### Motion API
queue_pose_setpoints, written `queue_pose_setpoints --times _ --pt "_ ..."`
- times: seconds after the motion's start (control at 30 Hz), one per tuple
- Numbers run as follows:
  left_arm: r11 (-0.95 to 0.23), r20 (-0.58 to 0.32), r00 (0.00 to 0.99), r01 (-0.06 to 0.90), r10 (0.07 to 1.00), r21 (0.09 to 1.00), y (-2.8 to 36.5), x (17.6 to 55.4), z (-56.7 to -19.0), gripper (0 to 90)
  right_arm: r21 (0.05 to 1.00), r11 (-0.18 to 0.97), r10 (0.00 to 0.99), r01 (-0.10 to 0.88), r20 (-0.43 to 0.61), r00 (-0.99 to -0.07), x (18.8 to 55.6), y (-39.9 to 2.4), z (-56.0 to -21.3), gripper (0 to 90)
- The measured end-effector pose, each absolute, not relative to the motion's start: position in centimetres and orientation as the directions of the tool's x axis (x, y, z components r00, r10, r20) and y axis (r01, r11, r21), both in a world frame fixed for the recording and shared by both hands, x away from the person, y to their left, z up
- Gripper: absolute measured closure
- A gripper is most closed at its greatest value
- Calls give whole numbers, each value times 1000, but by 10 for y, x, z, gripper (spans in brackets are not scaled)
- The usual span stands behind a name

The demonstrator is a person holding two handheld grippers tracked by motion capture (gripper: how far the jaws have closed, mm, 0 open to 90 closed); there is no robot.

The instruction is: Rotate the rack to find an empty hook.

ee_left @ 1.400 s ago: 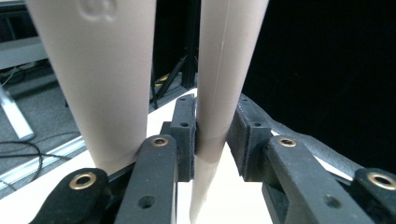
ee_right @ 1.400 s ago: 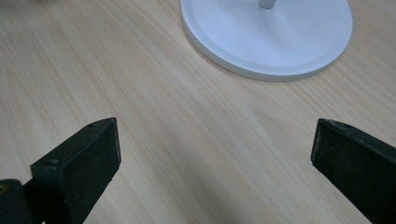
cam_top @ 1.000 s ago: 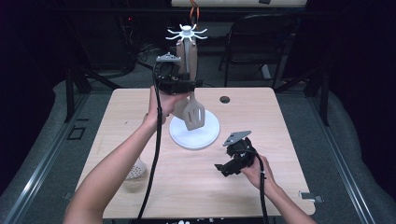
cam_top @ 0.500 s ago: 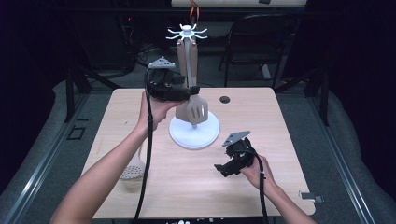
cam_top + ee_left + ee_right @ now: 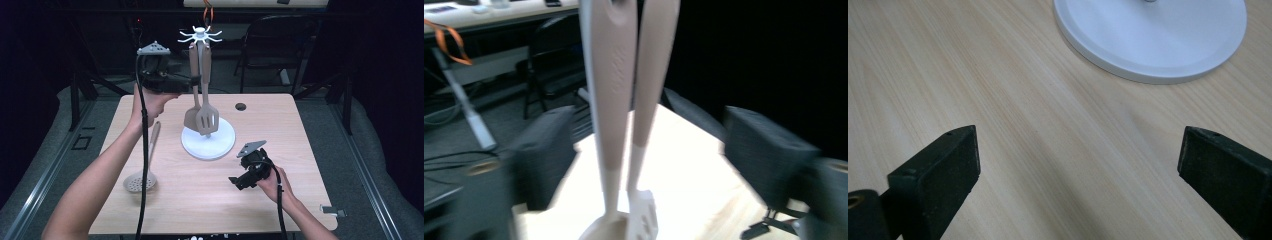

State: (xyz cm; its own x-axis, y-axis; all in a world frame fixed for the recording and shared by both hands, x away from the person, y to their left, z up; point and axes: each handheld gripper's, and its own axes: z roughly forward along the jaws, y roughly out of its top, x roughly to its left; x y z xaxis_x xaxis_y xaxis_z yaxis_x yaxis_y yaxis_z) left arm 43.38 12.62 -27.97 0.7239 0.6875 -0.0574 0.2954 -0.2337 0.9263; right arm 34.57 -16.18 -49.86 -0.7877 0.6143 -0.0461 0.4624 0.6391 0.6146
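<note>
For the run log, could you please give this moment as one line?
left gripper: open, jaws just opened, astride hanging spatulas | right gripper: open, on table | skimmer: lying flat

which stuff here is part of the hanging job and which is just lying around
In the job: left gripper, jaws just opened, set either side of the two hanging handles; solid spatula and slotted spatula on the white rack; skimmer lying on the table, probably next.

Lying about: right gripper, open and idle; black chair; small metal bracket.

We see a lab or studio: a lone wooden table (image 5: 210,200) amid black curtains, floor rails (image 5: 45,170), loose cables, folding chair (image 5: 280,45).
</note>
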Motion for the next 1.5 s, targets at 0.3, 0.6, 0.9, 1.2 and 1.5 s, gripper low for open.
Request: queue_pose_setpoints --times 0.3,0.6,0.9,1.2,1.5 --pt "-232 3 719 221 695 947 127 436 -268 749 611 642 615 463 -50 -787 346 -162 -499 33" --pt "-242 67 715 146 696 959 118 432 -256 867 607 649 613 460 -58 -788 346 -161 -500 36" --pt "-243 82 699 134 710 961 113 436 -248 887 602 653 610 459 -60 -790 346 -162 -500 37" --pt "-237 80 668 147 740 960 118 442 -249 893 604 652 612 458 -63 -789 345 -161 -500 38" --pt "-225 71 645 159 761 961 125 448 -248 895 591 665 604 456 -66 -794 346 -162 -500 38"
